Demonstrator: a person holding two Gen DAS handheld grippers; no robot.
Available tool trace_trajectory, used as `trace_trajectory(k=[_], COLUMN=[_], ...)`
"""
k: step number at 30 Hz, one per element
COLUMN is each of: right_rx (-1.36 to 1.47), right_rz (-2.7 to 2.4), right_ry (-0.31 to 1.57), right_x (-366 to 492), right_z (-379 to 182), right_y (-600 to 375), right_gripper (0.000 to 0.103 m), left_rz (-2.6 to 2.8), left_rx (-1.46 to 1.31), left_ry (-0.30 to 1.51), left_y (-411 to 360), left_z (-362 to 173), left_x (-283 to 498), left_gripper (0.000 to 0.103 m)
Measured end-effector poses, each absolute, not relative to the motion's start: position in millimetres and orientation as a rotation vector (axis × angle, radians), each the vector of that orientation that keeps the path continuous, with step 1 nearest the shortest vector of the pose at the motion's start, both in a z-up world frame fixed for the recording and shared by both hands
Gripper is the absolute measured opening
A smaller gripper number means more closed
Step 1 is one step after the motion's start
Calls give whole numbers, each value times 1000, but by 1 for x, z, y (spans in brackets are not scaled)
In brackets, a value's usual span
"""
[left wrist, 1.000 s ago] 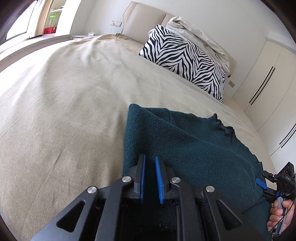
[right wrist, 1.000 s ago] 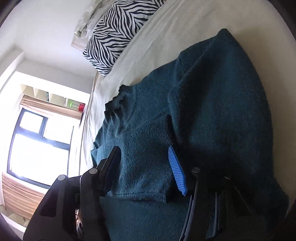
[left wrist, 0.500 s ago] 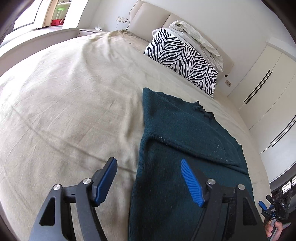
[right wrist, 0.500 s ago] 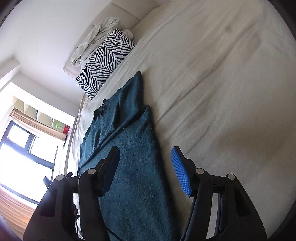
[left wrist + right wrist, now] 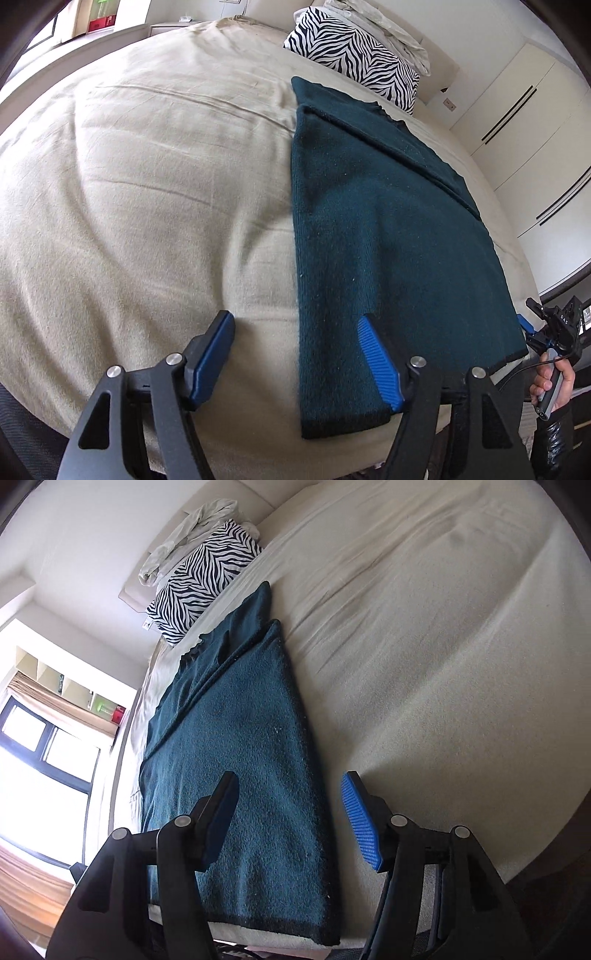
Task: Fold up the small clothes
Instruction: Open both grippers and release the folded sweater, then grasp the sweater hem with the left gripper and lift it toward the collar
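A dark teal knit sweater (image 5: 388,236) lies flat on the beige bed, folded lengthwise into a long strip, collar toward the pillow. It also shows in the right wrist view (image 5: 236,738). My left gripper (image 5: 295,354) is open and empty, hovering over the sweater's near left edge by the hem. My right gripper (image 5: 288,812) is open and empty above the hem end, its jaws astride the sweater's long folded edge. The right gripper (image 5: 550,328) also shows in the left wrist view, held in a hand past the hem's right corner.
A zebra-print pillow (image 5: 354,48) with crumpled white linen (image 5: 184,542) lies at the headboard. White wardrobe doors (image 5: 524,122) stand to the right of the bed. A window (image 5: 44,760) shows beyond the bed edge. Beige sheet (image 5: 147,184) spreads left of the sweater.
The left gripper opened and let go of the sweater. Both grippers pulled back toward the hem end, so the whole folded strip now shows.
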State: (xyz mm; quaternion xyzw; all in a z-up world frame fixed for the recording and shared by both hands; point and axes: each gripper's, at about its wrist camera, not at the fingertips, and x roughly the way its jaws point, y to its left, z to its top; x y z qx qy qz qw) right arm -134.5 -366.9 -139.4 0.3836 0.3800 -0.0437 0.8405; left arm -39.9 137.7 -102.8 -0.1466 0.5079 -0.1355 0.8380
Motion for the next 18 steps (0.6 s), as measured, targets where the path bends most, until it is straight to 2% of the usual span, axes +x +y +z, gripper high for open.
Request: trace_trajectory(k=[1, 6, 11, 13, 14, 18], right_rx=[799, 771, 779, 771, 769, 766], right_rz=[-94, -97, -82, -81, -80, -82], right_ry=[813, 839, 859, 874, 881, 907], right_x=[-139, -160, -170, -170, -171, -174], right_z=[-139, -136, -138, -136, -136, -134], right_y=[-366, -365, -364, -363, -362, -362], right_gripper=[57, 57, 57, 57, 57, 56], left_rz=[-290, -321, -329, -339, -356, -365], left_rx=[-304, -276, -282, -303, -320, -332], left_ry=[1088, 1166, 1202, 1217, 1228, 1223], left_y=[136, 128, 127, 128, 127, 128], left_z=[-103, -106, -109, -111, -113, -113], left_x=[-42, -51, -56, -54, -52, -52], left_gripper=[67, 45, 42, 25, 9, 8])
